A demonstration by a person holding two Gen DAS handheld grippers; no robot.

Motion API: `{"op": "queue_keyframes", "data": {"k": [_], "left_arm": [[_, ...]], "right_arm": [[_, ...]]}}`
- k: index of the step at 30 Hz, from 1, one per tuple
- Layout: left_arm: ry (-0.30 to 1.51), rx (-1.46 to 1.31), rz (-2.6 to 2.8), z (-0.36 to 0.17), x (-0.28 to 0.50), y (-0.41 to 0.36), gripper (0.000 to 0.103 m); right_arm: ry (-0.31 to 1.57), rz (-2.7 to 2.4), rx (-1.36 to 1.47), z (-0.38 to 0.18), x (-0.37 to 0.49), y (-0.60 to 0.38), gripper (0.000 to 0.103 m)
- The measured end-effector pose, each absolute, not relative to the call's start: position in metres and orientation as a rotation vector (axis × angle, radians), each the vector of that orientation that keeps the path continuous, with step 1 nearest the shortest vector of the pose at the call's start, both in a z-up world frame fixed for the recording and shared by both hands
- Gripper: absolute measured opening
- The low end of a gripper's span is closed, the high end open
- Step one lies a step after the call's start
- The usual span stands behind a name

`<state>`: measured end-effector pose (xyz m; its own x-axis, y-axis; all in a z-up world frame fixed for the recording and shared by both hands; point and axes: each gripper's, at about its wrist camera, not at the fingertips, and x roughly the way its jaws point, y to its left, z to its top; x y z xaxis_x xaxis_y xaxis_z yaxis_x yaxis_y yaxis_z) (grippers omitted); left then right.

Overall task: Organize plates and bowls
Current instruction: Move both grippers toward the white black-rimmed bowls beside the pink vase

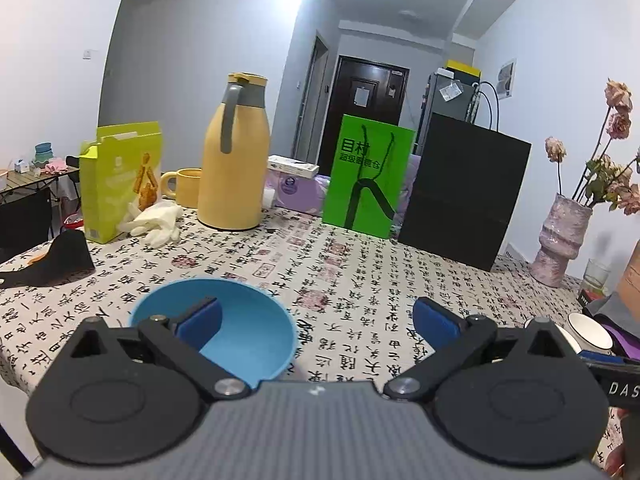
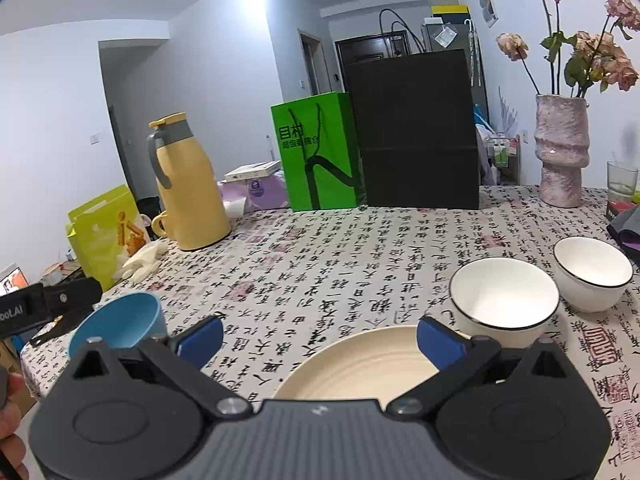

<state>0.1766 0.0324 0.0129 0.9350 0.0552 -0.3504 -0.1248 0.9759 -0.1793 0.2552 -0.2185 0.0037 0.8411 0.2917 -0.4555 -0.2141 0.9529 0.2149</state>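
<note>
**Desk editor:** Where is the crockery?

**Photographer:** A blue bowl (image 1: pixel 240 332) sits at lower left of the left wrist view, on the calligraphy-print desk (image 1: pixel 360 264). The left gripper (image 1: pixel 316 320) hangs over it, jaws wide apart, one blue pad (image 1: pixel 200 320) dipped inside the rim, nothing clamped. In the right wrist view a cream plate (image 2: pixel 360 364) lies at bottom centre, with two white bowls (image 2: pixel 504 296) (image 2: pixel 592 272) to its right, one just beside the plate. The right gripper (image 2: pixel 320 342) is also spread open above the plate, empty.

**Desk editor:** And the step in hand?

**Photographer:** By my reading, taking the blue bowl by its rim. Done well, one pad goes inside the wall and one outside, closing squarely so the bowl doesn't tip or skate on the cloth.

**Desk editor:** Surroundings?

**Photographer:** A yellow flask (image 1: pixel 234 156), snack box (image 1: pixel 116 180) and white gloves (image 1: pixel 156 220) at upper left; green bag (image 1: pixel 368 176) and black bag (image 1: pixel 460 192) centre; a vase (image 1: pixel 560 236) at right. All well apart from the bowl.
</note>
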Motion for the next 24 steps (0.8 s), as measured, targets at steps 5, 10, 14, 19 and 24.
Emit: {"op": "queue_keyframes", "data": {"k": [5,10,14,19,24], "left_arm": [[0.368,-0.190,0.073,0.009,0.185,0.020,0.103],[0.376,-0.184,0.057,0.008,0.192,0.008,0.103],[0.380,-0.175,0.044,0.007,0.197,-0.001,0.103],[0.384,-0.164,0.025,0.007,0.203,-0.012,0.103],[0.391,-0.196,-0.008,0.009,0.214,-0.021,0.103]], "right_arm": [[0.497,0.250,0.171,0.004,0.258,-0.233,0.103],[0.495,0.233,0.177,0.002,0.262,-0.246,0.103],[0.489,0.220,0.180,0.002,0.265,-0.256,0.103],[0.484,0.200,0.187,0.002,0.269,-0.270,0.103],[0.489,0.184,0.191,0.004,0.275,-0.284,0.103]]}}
